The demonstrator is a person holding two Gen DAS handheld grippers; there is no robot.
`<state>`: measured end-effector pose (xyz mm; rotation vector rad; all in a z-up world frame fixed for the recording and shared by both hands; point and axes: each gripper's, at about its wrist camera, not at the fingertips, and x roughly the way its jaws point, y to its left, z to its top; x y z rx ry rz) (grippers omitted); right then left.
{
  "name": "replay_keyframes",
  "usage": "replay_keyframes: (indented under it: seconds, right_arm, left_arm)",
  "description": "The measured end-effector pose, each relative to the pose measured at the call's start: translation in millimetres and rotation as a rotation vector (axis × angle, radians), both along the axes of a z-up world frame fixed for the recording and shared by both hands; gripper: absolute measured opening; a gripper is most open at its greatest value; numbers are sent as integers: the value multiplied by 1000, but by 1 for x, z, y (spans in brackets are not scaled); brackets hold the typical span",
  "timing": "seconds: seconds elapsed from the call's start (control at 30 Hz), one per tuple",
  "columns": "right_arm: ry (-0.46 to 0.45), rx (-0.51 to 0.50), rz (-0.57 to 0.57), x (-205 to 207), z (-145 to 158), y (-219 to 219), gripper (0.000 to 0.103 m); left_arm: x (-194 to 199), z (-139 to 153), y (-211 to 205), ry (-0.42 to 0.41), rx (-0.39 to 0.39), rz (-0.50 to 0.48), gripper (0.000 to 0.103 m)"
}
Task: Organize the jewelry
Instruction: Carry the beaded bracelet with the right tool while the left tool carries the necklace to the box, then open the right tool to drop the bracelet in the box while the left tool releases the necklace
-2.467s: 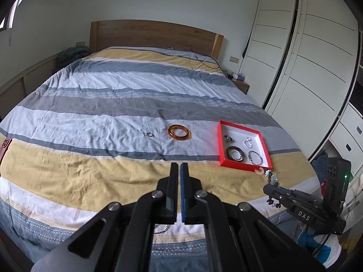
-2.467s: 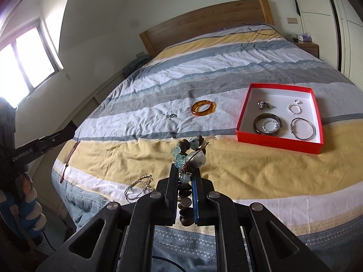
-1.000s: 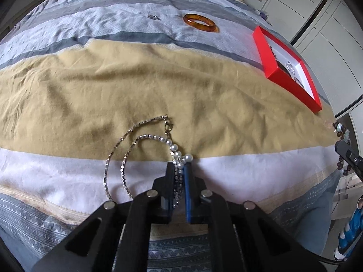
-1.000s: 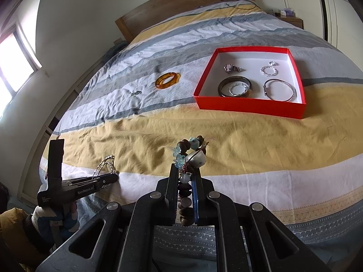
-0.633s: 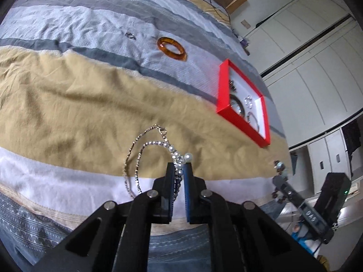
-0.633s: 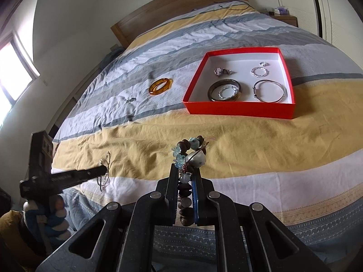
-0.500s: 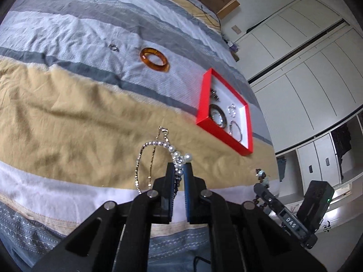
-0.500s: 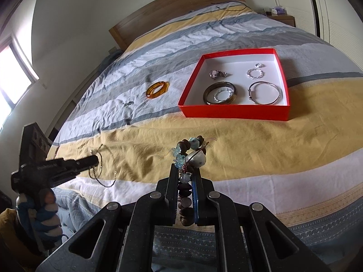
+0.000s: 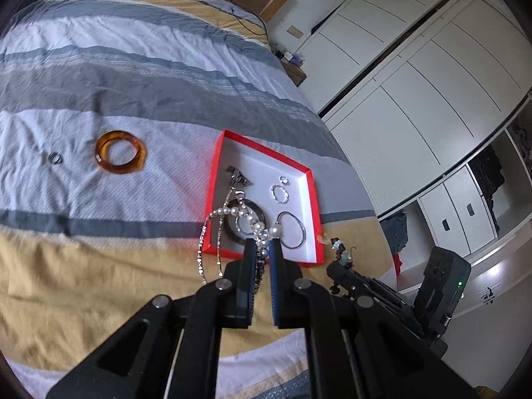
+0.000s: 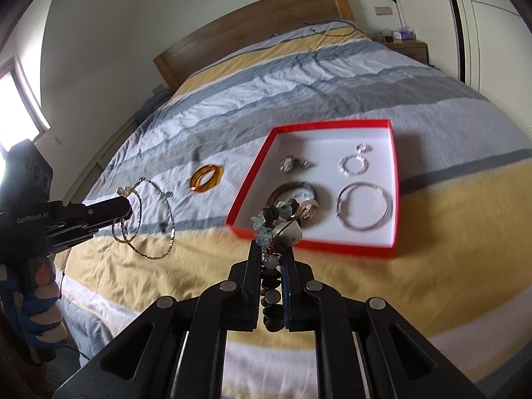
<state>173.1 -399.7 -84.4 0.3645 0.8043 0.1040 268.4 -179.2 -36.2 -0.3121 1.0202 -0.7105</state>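
My left gripper (image 9: 262, 244) is shut on a pearl and silver chain necklace (image 9: 217, 226), which dangles in the air in front of the red box (image 9: 314, 212). From the right wrist view that left gripper (image 10: 128, 207) holds the necklace (image 10: 156, 212) above the bed, left of the box. My right gripper (image 10: 271, 252) is shut on a beaded bracelet (image 10: 282, 222) with brown, blue and white beads, just short of the red box's (image 10: 252, 183) near edge. The box holds several silver rings and bangles. An amber bangle (image 9: 120, 157) and a small ring (image 9: 55, 158) lie on the bedcover.
The striped bedcover (image 9: 99, 266) spreads under both grippers, with a wooden headboard (image 10: 252, 30) at the far end. White wardrobe doors (image 9: 415, 83) stand right of the bed. A nightstand (image 10: 405, 46) sits beside the headboard. A gloved hand (image 10: 40, 312) holds the left gripper's handle.
The left gripper has lifted the necklace off the bed and carried it up and toward the red box. The right gripper with the bracelet has moved closer to the box.
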Motion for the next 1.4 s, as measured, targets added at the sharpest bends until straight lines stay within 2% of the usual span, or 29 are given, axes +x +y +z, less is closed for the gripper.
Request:
replay_keyframes:
  seconds: [0.3, 0.4, 0.6, 0.83, 0.93, 1.0, 1.13, 1.27, 1.4]
  right_arm:
    - [17, -38, -31, 80, -17, -34, 11]
    - [31, -60, -30, 107, -26, -42, 11]
    - [72, -77, -46, 142, -48, -56, 11]
    - [149, -90, -40, 159, -77, -60, 12]
    - [157, -88, -47, 159, -82, -61, 12]
    - [161, -94, -48, 157, -81, -60, 17]
    - [153, -109, -55, 151, -73, -59, 27]
    - [139, -105, -75, 138, -60, -62, 30]
    - [132, -104, -96, 120, -45, -61, 36]
  left_arm:
    - [82, -21, -94, -45, 84, -75, 7]
    - [101, -31, -116, -82, 142, -81, 7]
    - [124, -76, -136, -39, 203, -87, 7]
    - [129, -121, -129, 28, 248, -64, 7]
    - [130, -119, -127, 28, 244, -60, 8]
    - [130, -119, -126, 40, 240, -56, 9]
    - [126, -110, -117, 52, 219, -46, 22]
    - [120, -93, -114, 64, 184, -54, 27]
    - [105, -70, -106, 47, 161, -61, 28]
